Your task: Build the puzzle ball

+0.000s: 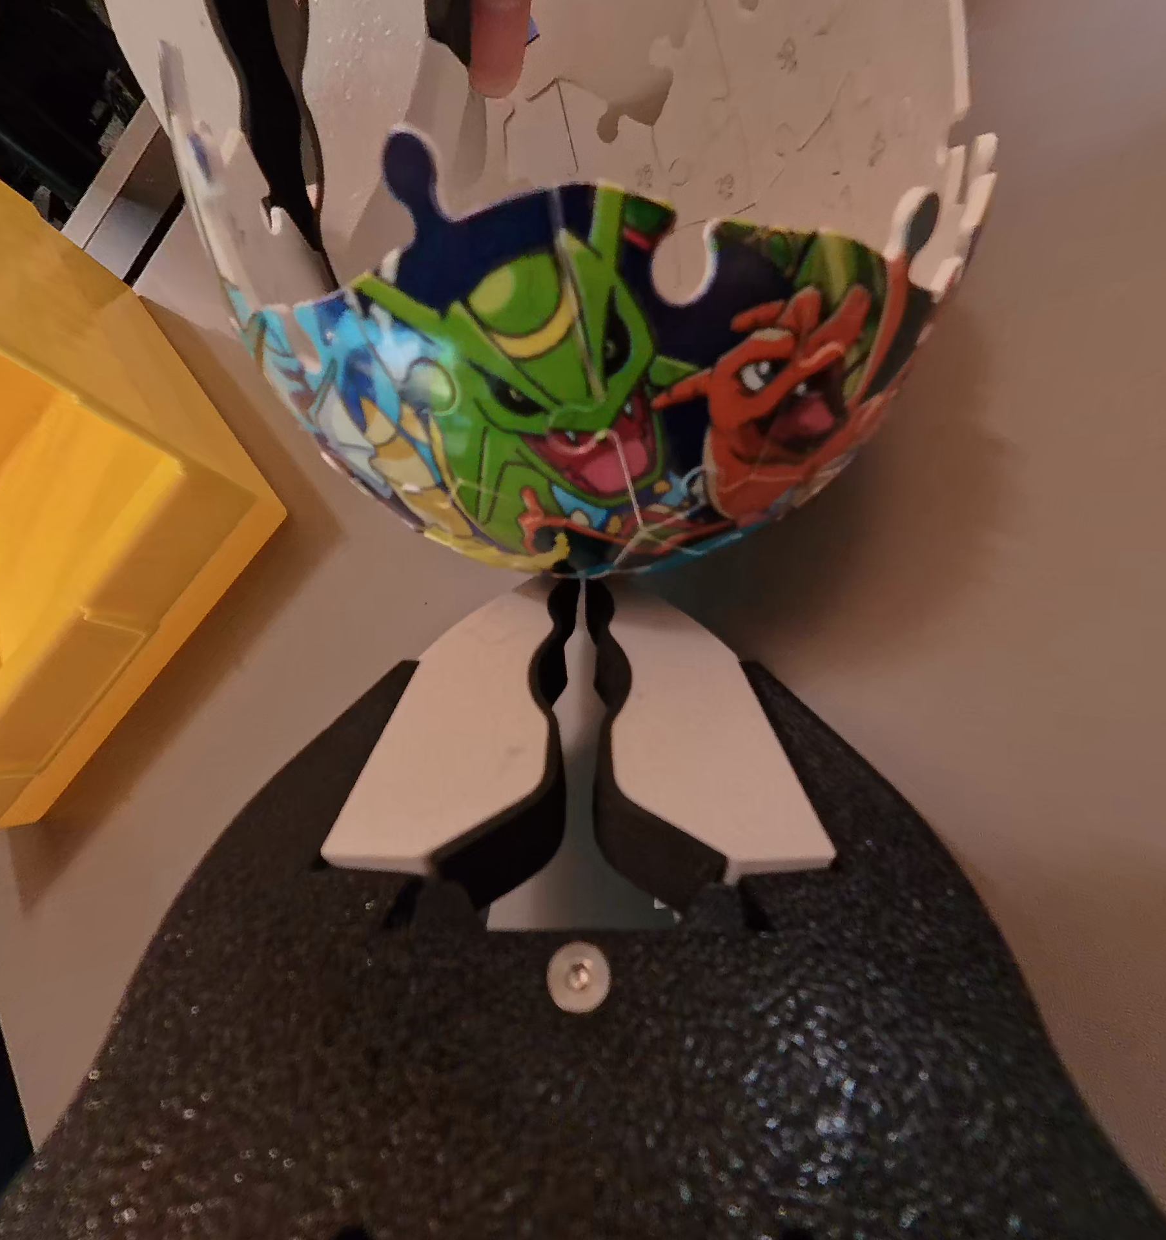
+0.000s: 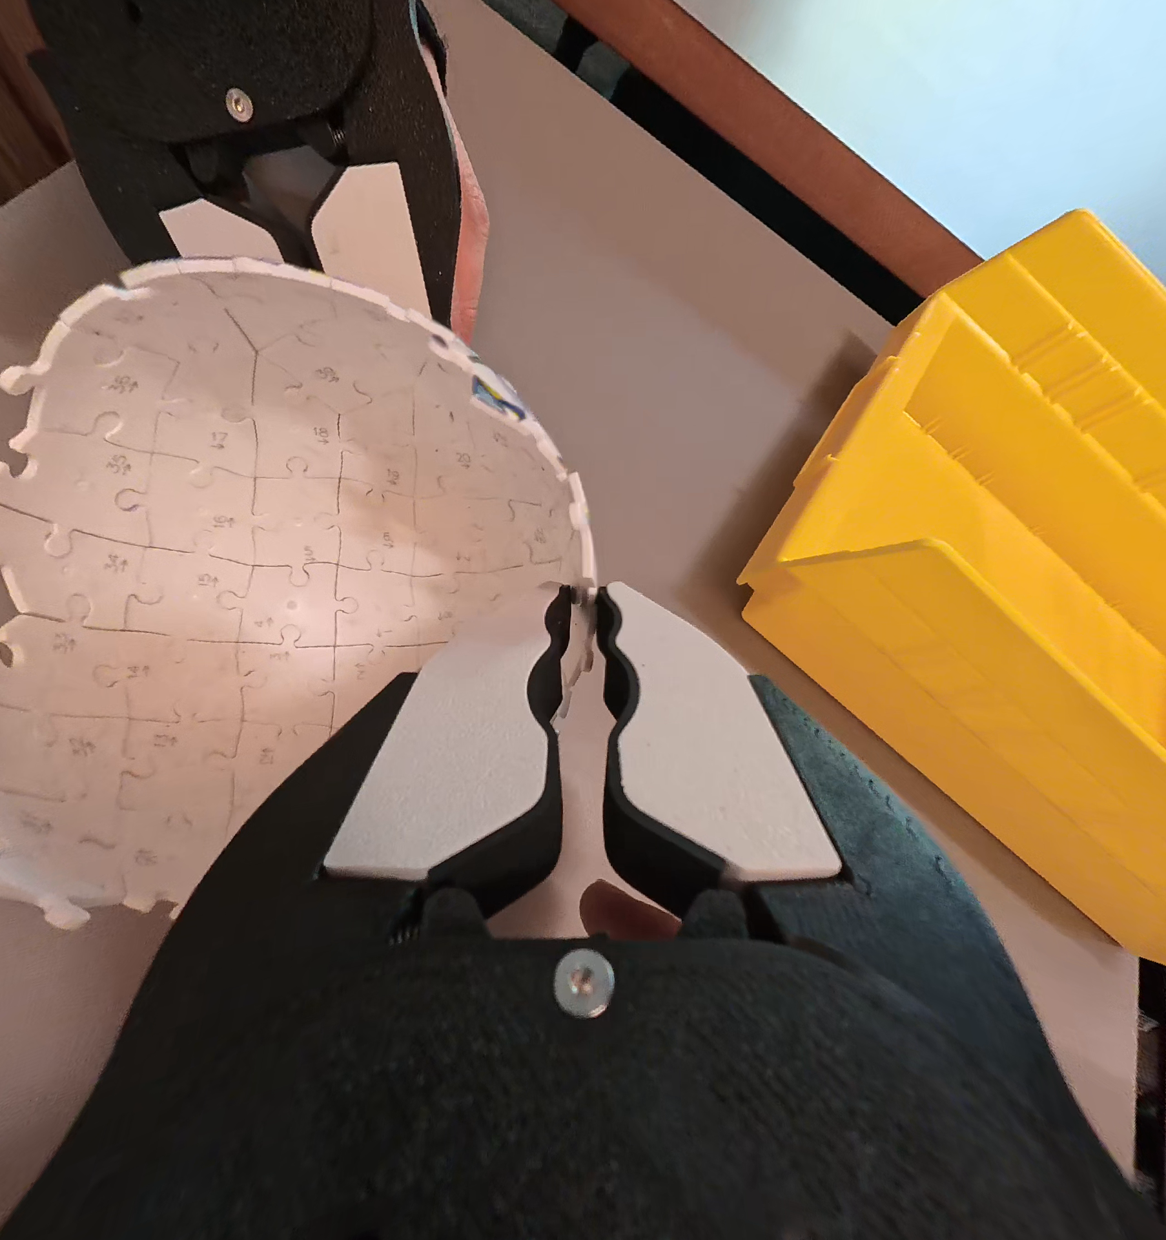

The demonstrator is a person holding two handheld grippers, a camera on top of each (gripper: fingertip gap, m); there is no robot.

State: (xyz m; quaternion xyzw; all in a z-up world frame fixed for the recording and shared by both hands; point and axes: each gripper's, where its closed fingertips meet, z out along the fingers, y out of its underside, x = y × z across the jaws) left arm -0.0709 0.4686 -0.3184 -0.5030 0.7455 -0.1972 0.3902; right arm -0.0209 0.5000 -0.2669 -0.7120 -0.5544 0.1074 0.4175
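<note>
Puzzle ball: half-built shell held off the counter, hollow facing you. Your right gripper pinches its rim edge-on, jaws narrow; your left gripper, jaws narrow, touches its printed underside, grip uncertain.

Left gripper: fingers nearly together, tips pinched on the lower rim of the puzzle ball shell, body pointing forward and level with it. In the right wrist view it reaches in from the top left corner, a person's finger alongside its black frame. Right gripper: jaws close, narrow gap, tips clamped on the shell's edge, white inside facing the camera. A fingertip shows at the top edge of the left wrist view.
</note>
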